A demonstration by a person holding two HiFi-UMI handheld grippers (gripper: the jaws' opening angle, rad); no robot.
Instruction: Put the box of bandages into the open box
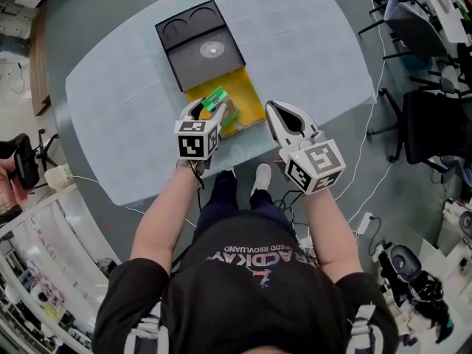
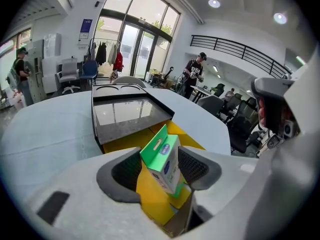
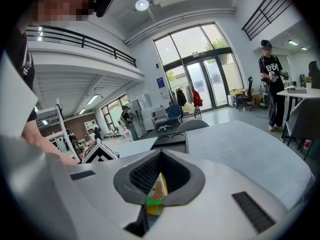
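Glossy black box lid (image 2: 129,115), matt tabletop (image 2: 45,129)

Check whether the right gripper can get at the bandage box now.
Probably not yet: the left gripper, jaws open, straddles the bandage box inside the yellow box, and the right gripper sits beside it with jaws shut.

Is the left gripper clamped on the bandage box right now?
No, the left gripper has its jaws apart, with a gap beside the bandage box.

Head view: steeply down over table (image 1: 310,43). Both gripper views: low, close, facing open box (image 1: 252,99), shared with head view.
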